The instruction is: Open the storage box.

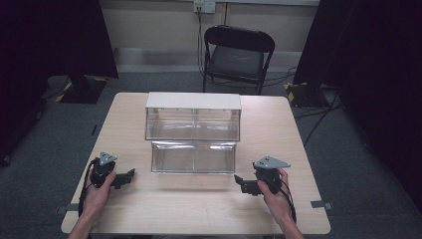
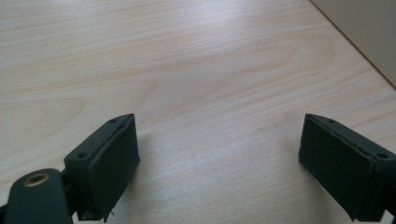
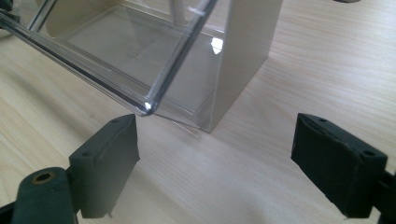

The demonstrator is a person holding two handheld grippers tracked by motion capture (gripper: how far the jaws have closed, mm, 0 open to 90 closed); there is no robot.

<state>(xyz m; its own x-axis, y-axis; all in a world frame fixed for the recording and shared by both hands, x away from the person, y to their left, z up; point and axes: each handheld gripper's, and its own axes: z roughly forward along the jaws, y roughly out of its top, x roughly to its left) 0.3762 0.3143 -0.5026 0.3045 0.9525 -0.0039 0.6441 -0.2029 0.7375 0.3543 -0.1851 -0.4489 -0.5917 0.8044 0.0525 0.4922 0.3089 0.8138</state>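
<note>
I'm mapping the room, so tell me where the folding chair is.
In the high view the chair stands on the floor just beyond the table's far edge, behind the clear bin unit, against the back wall.

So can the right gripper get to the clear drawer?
Probably yes. The right gripper is open, the clear drawer sticks out just ahead of its jaws, and bare table lies between them.

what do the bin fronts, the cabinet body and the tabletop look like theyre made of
Bin fronts: clear glossy plastic, see-through with bright glints. Cabinet body: opaque matte beige, probably plastic; it could be painted board. Tabletop: pale wood grain, likely laminate or veneer with a soft sheen.
</note>
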